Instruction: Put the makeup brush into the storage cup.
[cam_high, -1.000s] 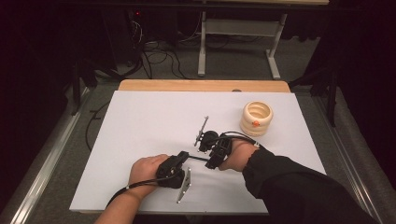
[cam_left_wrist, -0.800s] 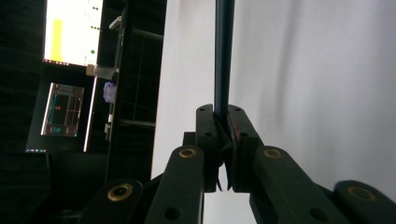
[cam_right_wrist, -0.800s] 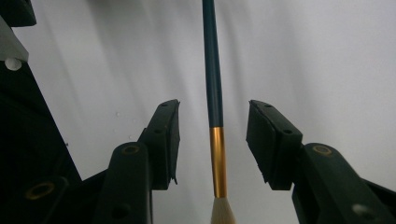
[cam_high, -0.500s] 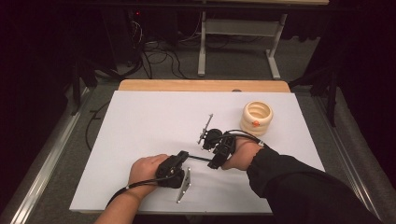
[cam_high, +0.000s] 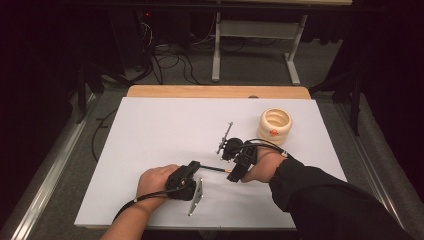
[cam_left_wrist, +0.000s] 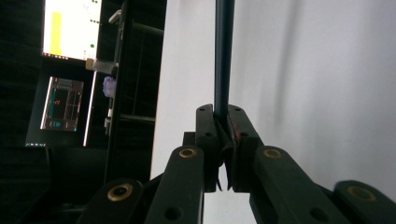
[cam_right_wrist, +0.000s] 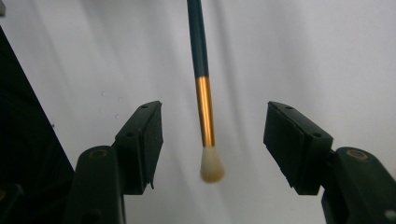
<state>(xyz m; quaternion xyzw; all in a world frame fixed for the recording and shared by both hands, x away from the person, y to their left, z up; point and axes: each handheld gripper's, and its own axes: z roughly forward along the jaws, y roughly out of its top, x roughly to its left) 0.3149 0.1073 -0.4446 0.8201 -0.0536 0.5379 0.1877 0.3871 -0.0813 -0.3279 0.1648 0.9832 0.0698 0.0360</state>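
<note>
Your left gripper (cam_left_wrist: 223, 140) has its jaws pinched tight on the dark handle of the paintbrush (cam_right_wrist: 204, 88), so that end is locked in. In the high view the brush (cam_high: 214, 169) runs nearly level across the white table (cam_high: 150, 130), low over the near middle of it, long axis going left to right between your two hands. The handle end sits in your left gripper (cam_high: 194, 167) and the bristle end points toward your right gripper (cam_high: 231, 175).

In the right gripper view the brush comes down from the top edge: dark blue shaft, then the gold ferrule, then the pale bristle tuft at the bottom, pointing back at the camera. It hangs right in the middle between the two jaws of your right gripper (cam_right_wrist: 212, 135), which stand spread and have just been opening. Neither pad touches the ferrule or the tuft; there's clear table showing on both sides.

In the left gripper view the shaft goes straight up and away from the clamped jaws, in line with the gripper.

The cream ringed cup (cam_high: 274, 125) sits on the table beyond your right hand, well apart from the brush tip.
</note>
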